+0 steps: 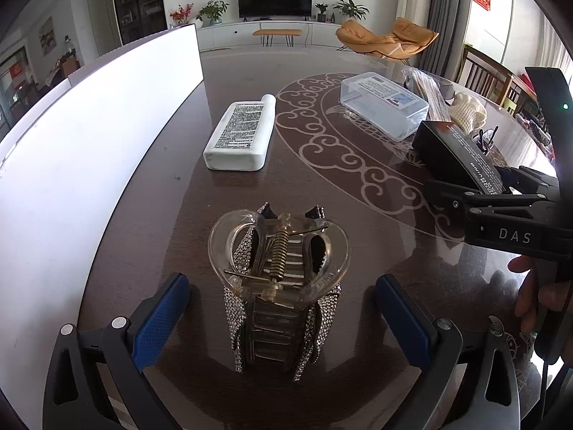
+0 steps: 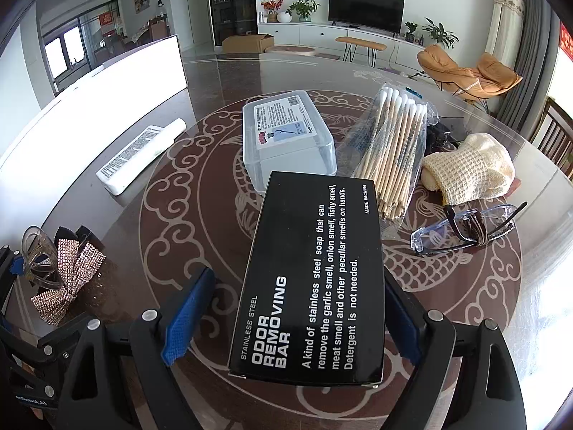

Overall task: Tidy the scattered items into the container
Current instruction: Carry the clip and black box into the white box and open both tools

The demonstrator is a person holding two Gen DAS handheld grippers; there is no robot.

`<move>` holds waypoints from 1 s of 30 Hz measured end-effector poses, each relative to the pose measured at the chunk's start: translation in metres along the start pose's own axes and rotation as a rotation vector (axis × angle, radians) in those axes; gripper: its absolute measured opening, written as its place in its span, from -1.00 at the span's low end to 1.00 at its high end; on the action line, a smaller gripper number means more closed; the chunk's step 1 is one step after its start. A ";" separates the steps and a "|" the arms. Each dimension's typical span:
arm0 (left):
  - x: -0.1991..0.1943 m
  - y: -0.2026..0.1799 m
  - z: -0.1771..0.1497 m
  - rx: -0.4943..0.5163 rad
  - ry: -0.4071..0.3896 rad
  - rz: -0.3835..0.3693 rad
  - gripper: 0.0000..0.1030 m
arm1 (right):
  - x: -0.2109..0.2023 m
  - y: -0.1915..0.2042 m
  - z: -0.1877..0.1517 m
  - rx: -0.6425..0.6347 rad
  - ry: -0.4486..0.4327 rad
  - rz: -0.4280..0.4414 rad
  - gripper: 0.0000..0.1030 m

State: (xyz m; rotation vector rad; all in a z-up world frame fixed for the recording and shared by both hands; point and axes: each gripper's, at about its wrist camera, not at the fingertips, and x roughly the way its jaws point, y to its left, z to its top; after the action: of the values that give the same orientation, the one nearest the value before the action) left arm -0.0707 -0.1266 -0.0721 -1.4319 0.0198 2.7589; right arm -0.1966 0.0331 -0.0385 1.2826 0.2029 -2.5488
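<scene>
Likely trouble: left gripper (image 1: 283, 322) spread wide around hair clip (image 1: 279, 286) at lower centre, untouched, prone to slipping on curved plastic; right gripper (image 2: 286, 319) spread around box (image 2: 311, 279), left pad clear.

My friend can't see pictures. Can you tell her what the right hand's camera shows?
A black box labelled as a stainless steel odor removing bar lies between the right gripper's open blue fingers on a dark patterned table. Behind it are a clear plastic box, a bag of cotton swabs, a cream knitted cloth and glasses. A sparkly hair clip lies far left.
</scene>
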 end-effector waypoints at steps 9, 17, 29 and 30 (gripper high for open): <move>-0.003 -0.002 -0.004 -0.010 -0.007 0.018 1.00 | 0.001 0.000 0.001 0.001 0.000 0.001 0.73; -0.009 0.006 0.000 -0.053 -0.065 -0.003 0.05 | -0.007 -0.010 -0.001 0.050 -0.031 0.040 0.14; -0.063 0.025 0.004 -0.200 -0.112 -0.158 0.05 | -0.059 -0.005 -0.030 0.126 -0.066 0.154 0.13; -0.075 0.028 0.010 -0.196 -0.133 -0.159 0.05 | -0.064 -0.001 -0.024 0.117 -0.076 0.167 0.13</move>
State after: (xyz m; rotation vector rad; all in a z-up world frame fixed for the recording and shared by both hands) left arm -0.0368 -0.1565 -0.0054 -1.2218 -0.3608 2.7787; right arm -0.1426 0.0515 -0.0010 1.1863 -0.0670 -2.4912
